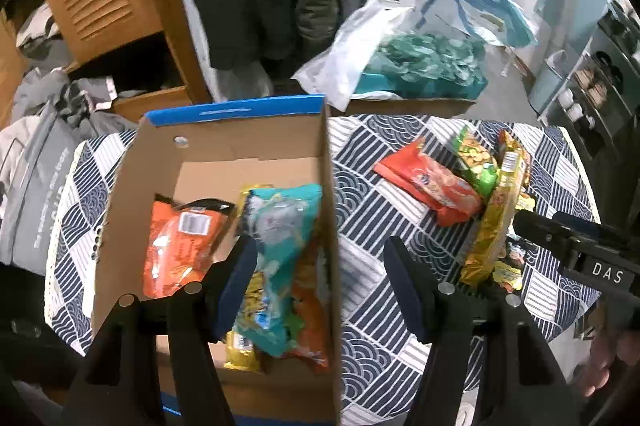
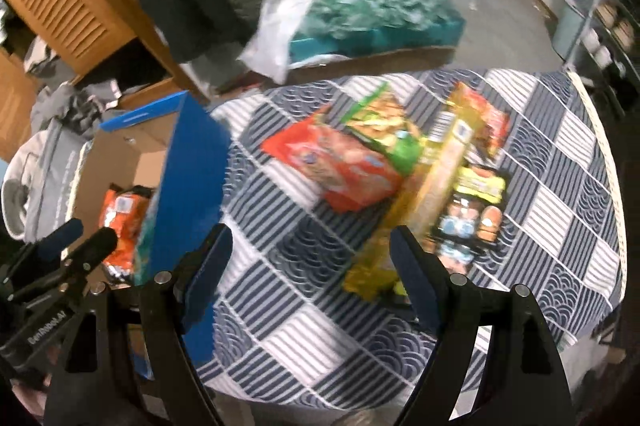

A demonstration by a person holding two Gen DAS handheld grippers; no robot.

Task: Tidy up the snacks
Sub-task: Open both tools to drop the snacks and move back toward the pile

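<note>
Snacks on table: a red bag [image 2: 340, 165], a green bag [image 2: 384, 129] and a long yellow bag [image 2: 416, 205] lie in a bunch on the checked cloth [image 2: 280, 246].
Yellow bag: its long side runs from 7 to 1 o'clock; shiny, a bit blurry.
Box [image 1: 224, 153]: brown inside, blue rim; holds an orange bag [image 1: 180, 246] and a teal bag [image 1: 280, 258], which points from 12 to 6.
Left gripper [image 1: 320, 282]: spread wide, holding nothing, over the box wall.
Right gripper [image 2: 312, 266]: spread wide; its finger [image 2: 416, 278] seems to touch the yellow bag.

Box [image 1: 224, 145] left on table [image 1: 360, 193], loose snacks [image 1: 460, 181] right
</note>
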